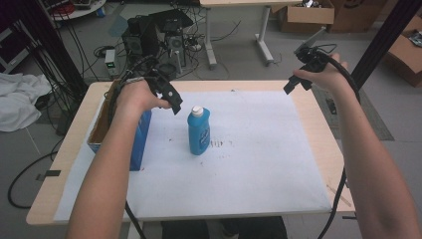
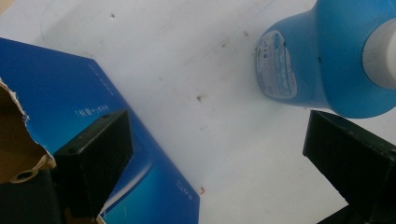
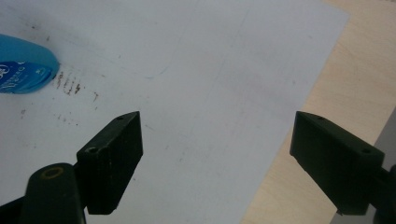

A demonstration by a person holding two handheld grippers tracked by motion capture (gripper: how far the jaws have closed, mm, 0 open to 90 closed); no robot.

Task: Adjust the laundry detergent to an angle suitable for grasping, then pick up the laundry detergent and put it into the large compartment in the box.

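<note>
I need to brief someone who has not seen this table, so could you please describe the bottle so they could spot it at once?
On the wooden table lies a white sheet. Left of the sheet's centre stands the blue plastic bottle, upright, just right of an open blue cardboard box at the sheet's left edge. It is the one rounded thing there, with a white cap and a printed label.

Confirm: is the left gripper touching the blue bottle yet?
Apart. In the left gripper view, the left gripper stands wide open with white mat showing between it and the blue bottle.
</note>
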